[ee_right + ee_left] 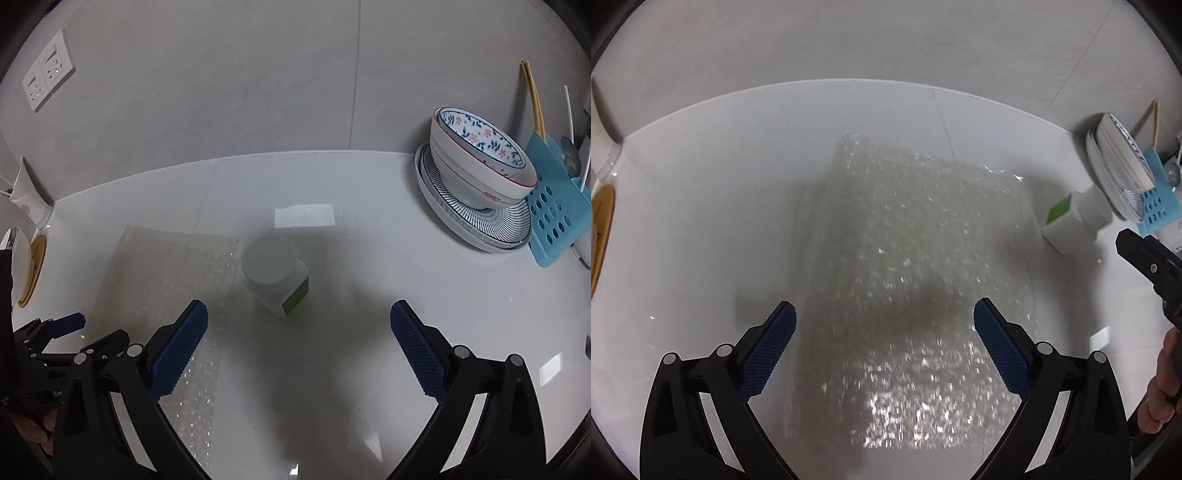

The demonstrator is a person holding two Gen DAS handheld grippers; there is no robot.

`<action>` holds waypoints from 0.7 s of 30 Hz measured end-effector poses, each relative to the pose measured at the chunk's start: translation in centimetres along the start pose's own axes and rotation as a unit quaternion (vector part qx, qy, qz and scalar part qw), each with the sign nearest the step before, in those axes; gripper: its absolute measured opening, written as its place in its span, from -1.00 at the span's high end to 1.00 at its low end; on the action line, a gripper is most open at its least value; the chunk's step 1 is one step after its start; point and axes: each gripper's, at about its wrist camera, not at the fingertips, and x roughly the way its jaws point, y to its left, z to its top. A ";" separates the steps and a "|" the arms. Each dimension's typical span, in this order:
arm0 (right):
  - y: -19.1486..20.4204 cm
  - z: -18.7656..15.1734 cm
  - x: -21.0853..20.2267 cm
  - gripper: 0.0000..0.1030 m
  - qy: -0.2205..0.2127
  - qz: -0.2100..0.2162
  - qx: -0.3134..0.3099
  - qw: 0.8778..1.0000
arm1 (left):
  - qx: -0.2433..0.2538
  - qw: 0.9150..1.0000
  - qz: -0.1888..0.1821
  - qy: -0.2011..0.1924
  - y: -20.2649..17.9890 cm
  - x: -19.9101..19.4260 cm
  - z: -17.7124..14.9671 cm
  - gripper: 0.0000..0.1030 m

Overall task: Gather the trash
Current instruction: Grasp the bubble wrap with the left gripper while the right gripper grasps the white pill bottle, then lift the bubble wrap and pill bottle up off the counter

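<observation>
Left hand-held gripper (884, 321): black frame, blue textured pads, jaws spread wide with nothing between them. It is held above a sheet of clear bubble wrap (916, 280), which lies flat on the glossy white surface (701, 221) and extends from between the pads toward the back wall. Motion blur is noted across the sheet in the left wrist view.

Right hand-held gripper (299, 321): same construction, jaws likewise spread and empty. It is poised over the surface, with a small white plastic bottle with a white cap and green label (275, 275) seen ahead, between the two pads and apart from both. The bottle is found just beside the right edge of the bubble wrap; whether the two touch cannot be told.

Further items, right rear of the surface: a white bowl with blue and red floral pattern (484, 166), nested in a second bowl and set on a blue-striped plate (480, 225); beside these, a light blue perforated plastic holder (550, 214) from which yellow chopsticks (532, 96) rise.

Left side: a yellow-rimmed object (31, 266), partly cut off, and a white paper cup (27, 195) near the wall. Two white wall sockets (46, 70) are mounted on the grey wall above.
</observation>
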 end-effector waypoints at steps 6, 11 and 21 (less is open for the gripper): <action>0.5 0.9 2.5 -0.85 0.024 0.002 0.011 1.000 | 0.003 1.000 0.014 0.023 -0.3 1.9 0.2 -0.72; 1.1 1.0 4.4 -0.69 0.041 0.002 0.014 0.999 | 0.022 0.998 0.055 0.037 -1.5 2.3 0.0 -0.54; 1.5 1.2 6.0 0.03 0.057 0.009 0.030 0.998 | 0.016 0.997 0.062 0.049 -2.9 1.7 0.1 0.44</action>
